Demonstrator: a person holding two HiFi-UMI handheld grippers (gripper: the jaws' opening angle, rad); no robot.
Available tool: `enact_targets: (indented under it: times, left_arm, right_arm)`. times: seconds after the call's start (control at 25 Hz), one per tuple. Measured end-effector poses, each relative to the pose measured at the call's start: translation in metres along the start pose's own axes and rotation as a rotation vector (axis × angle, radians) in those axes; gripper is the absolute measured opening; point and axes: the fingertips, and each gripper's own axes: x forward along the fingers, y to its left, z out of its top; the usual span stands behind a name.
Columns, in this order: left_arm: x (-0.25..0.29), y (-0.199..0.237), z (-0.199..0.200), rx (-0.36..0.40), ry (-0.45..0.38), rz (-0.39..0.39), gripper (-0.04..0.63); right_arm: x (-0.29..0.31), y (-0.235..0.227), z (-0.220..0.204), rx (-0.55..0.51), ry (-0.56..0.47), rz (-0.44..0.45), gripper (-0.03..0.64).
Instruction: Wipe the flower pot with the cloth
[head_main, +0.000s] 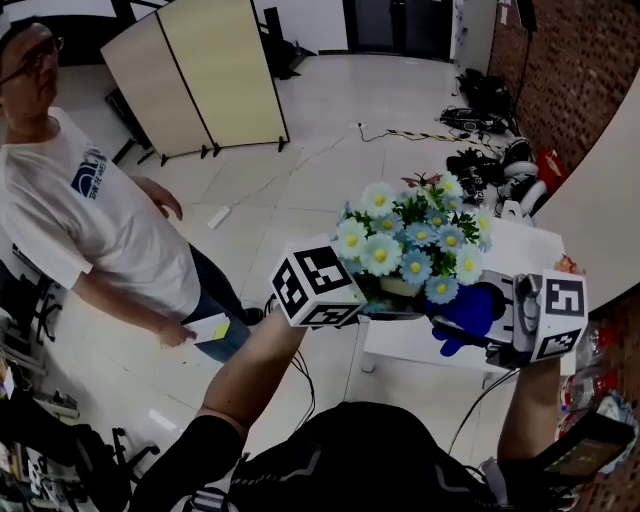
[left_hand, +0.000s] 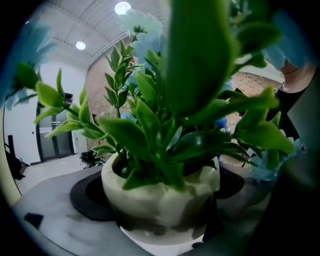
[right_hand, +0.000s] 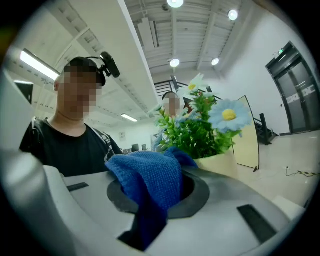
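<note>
Flower pot (left_hand: 160, 195) sits at frame centre in the head view, gripped between the fingers of the left gripper (head_main: 350, 300) over the white bench (head_main: 400, 345), its blue and white flowers (head_main: 410, 240) upright. Right gripper (head_main: 495, 320) fingers are closed on the bunched blue cloth (head_main: 465, 312), just right of the pot; contact cannot be confirmed. Person in white shirt (head_main: 90, 220) stands at upper left.
</note>
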Motion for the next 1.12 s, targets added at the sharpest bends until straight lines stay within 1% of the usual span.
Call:
enact_targets:
  times: [0.08, 0.16, 0.28, 0.4, 0.56, 0.64, 0.72, 0.8, 0.88, 1.0, 1.12]
  left_arm:
    - [-0.002, -0.005, 0.001, -0.004, -0.028, -0.038, 0.566]
    - [-0.005, -0.013, 0.003, -0.017, -0.067, -0.074, 0.566]
    - [-0.007, -0.018, 0.011, -0.024, -0.101, -0.088, 0.566]
    - [-0.011, -0.024, 0.016, 0.008, -0.095, -0.101, 0.566]
    - [-0.014, -0.047, 0.017, 0.054, -0.094, -0.149, 0.566]
    - [-0.016, -0.058, 0.018, 0.077, -0.092, -0.170, 0.566]
    - [-0.023, -0.058, 0.022, 0.094, -0.084, -0.175, 0.566]
    - [-0.029, -0.043, 0.028, 0.094, -0.076, -0.163, 0.566]
    - [-0.028, -0.028, 0.029, 0.080, -0.074, -0.141, 0.566]
    - [-0.023, -0.025, 0.022, 0.065, -0.077, -0.115, 0.566]
    - [-0.024, -0.034, 0.007, 0.052, -0.069, -0.088, 0.566]
  right_arm:
    - [-0.018, -0.006, 0.006, -0.003, -0.058, -0.002, 0.075]
    - [-0.039, -0.018, 0.012, 0.013, -0.109, -0.039, 0.075]
    - [-0.063, -0.048, 0.023, 0.035, -0.154, -0.101, 0.075]
    - [-0.058, -0.078, 0.028, 0.053, -0.132, -0.126, 0.075]
    - [-0.034, -0.091, 0.021, 0.064, -0.070, -0.078, 0.075]
    - [-0.023, -0.090, 0.018, 0.067, -0.041, -0.038, 0.075]
    - [-0.013, -0.086, 0.024, 0.065, -0.026, 0.014, 0.075]
    - [-0.010, -0.086, 0.037, 0.070, -0.034, 0.058, 0.075]
    - [-0.015, -0.085, 0.043, 0.073, -0.044, 0.084, 0.075]
    - [-0.026, -0.068, 0.033, 0.046, -0.051, 0.069, 0.075]
    - [-0.024, -0.030, 0.017, -0.003, -0.047, 0.037, 0.075]
